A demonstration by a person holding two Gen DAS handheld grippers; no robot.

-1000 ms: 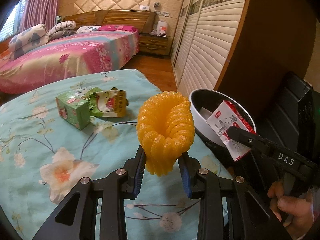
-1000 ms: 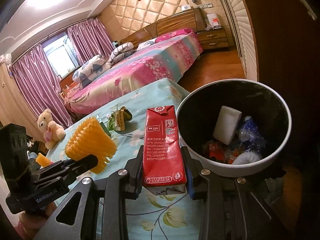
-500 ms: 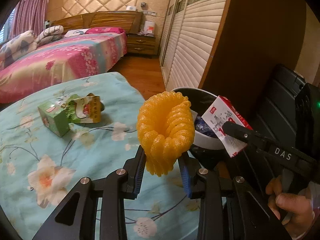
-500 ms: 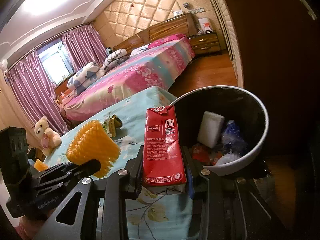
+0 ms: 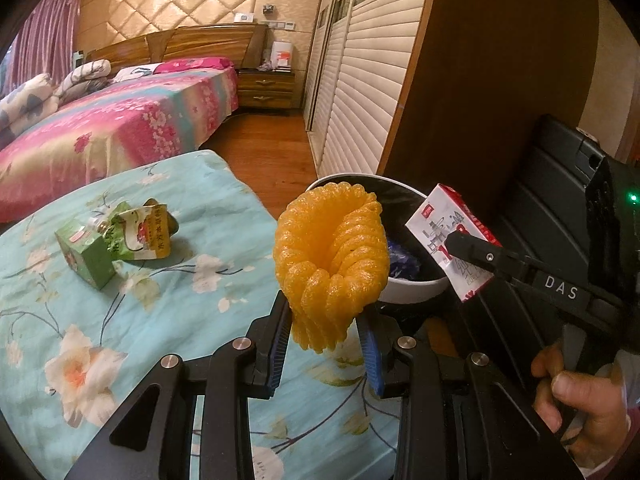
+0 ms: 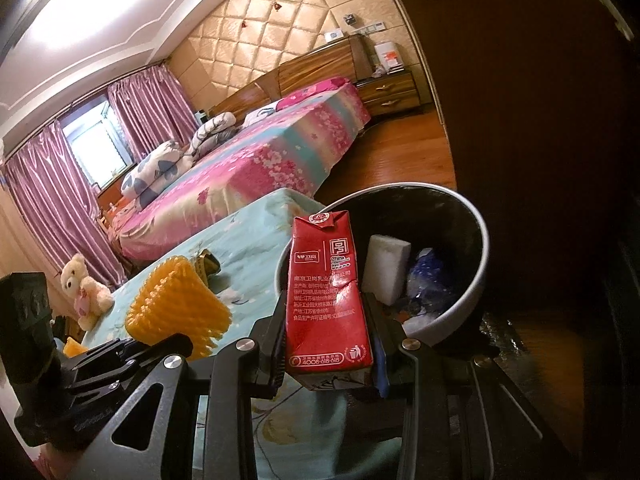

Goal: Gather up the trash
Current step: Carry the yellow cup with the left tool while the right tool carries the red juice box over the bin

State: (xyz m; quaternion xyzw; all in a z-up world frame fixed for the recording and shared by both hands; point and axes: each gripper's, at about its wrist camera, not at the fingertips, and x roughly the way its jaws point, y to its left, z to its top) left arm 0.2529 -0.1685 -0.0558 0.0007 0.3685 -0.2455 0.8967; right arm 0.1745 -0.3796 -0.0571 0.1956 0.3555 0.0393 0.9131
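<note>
Red carton [image 6: 328,300] — a creased drink box with white print, held upright, pinched at its lower end between the pads of the right gripper [image 6: 328,354]; it stands in front of the near rim of the trash bin [image 6: 476,280], partly covering it in the right wrist view. Orange foam net [image 5: 332,260] — a ribbed, funnel-shaped sleeve, open end up, its narrow lower end squeezed between the pads of the left gripper [image 5: 325,342], above the desk edge just beside the bin. Trash bin: round, white outside, dark inside, standing beyond the desk's edge against a dark wooden cabinet side; contents visible are a white foam block [image 6: 386,272], a blue crumpled wrapper [image 6: 430,276] and smaller scraps too small to tell. Desk [image 5: 120,320]: covered in a turquoise cloth printed with flowers. On it, well apart from both grippers — a green carton [image 5: 86,258] lying tilted, touching a crumpled green-and-white pouch [image 5: 142,230]. A hand [image 5: 580,412] grips the handle of the right gripper at the lower right of the left wrist view. Surroundings: bed [image 5: 112,128] with pink floral cover, wooden headboard, nightstand, louvred wardrobe doors, pink curtains, and a plush bear [image 6: 86,292] at the desk's far side.
</note>
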